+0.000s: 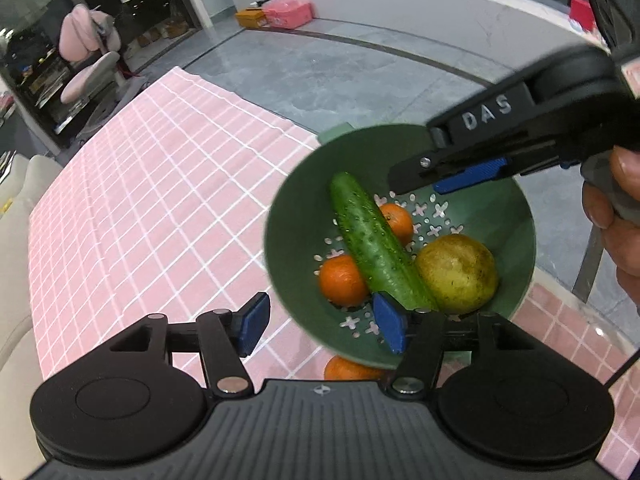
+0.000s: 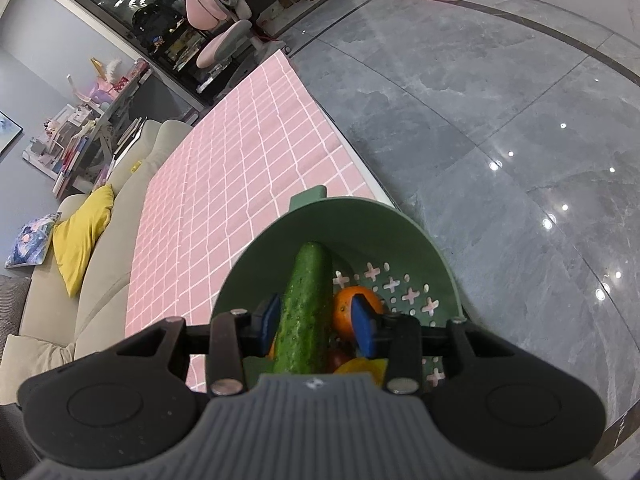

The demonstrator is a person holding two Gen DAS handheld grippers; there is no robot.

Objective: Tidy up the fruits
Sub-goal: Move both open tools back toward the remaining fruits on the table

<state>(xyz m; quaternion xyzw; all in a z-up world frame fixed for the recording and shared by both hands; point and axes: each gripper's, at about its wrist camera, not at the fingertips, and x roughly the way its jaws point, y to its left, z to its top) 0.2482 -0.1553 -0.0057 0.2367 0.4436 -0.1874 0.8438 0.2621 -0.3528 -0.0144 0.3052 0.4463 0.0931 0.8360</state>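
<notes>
A green colander bowl (image 1: 288, 208) stands on the pink checked cloth (image 1: 160, 200). In it a cucumber (image 1: 372, 240) lies slanted across two oranges (image 1: 342, 280) (image 1: 398, 222), with a yellow-green pear (image 1: 456, 274) beside them. A third orange (image 1: 346, 368) lies on the cloth by the bowl's near rim. My left gripper (image 1: 322, 328) is open and empty over that rim. My right gripper (image 1: 404, 184) hovers above the bowl's far side, jaws narrowly apart, holding nothing. In the right wrist view the cucumber (image 2: 308, 300) and an orange (image 2: 348, 304) show below the right gripper (image 2: 316, 324), inside the bowl (image 2: 360, 220).
The cloth's edge runs just beyond the bowl, with grey tiled floor (image 2: 480, 120) past it. A beige sofa (image 2: 120, 200) with a yellow cushion (image 2: 80, 240) borders the left side. A person's hand (image 1: 616, 220) holds the right gripper.
</notes>
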